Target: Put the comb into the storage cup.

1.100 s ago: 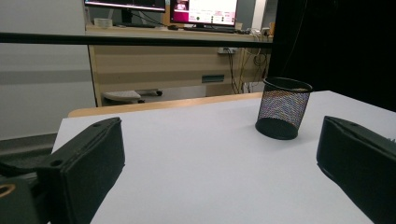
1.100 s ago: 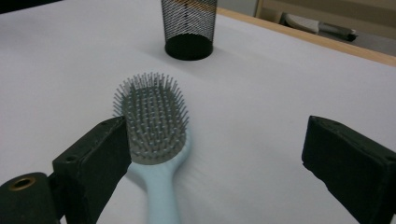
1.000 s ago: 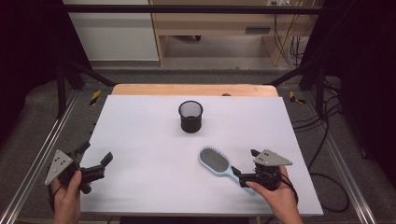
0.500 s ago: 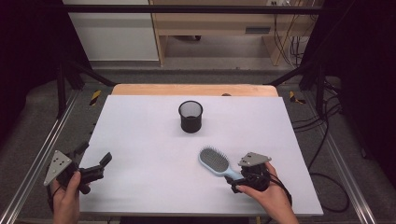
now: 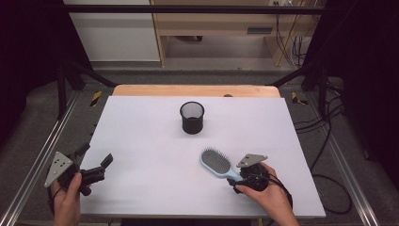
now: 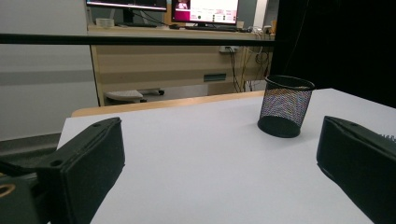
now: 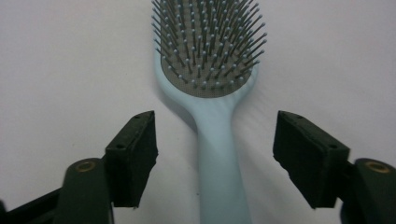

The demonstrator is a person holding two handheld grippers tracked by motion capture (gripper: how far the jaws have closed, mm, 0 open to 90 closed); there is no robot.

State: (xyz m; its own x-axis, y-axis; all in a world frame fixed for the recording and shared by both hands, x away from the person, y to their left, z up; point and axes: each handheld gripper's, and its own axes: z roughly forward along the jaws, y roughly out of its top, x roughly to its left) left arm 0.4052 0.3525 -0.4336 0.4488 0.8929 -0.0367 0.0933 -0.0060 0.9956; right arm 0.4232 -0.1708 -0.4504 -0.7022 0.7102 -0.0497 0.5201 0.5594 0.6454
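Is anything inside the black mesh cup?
The black wire-mesh cup looks empty from above: only dark interior and mesh show. Its very bottom is too dark to confirm.

Beyond the white table [image 5: 141, 117], a wooden desk [image 6: 177, 65] bearing lit monitors [image 6: 205, 9] stands on grey floor [image 5: 211, 61].

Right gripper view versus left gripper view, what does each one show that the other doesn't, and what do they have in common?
The right gripper view looks down on the light blue hairbrush, bristles up, its handle running between the open right gripper. The left gripper view looks across the table at the black mesh cup, standing upright, with a wooden desk and monitors behind, framed by the open left gripper. Both share the white tabletop and a pair of black jaws holding nothing.
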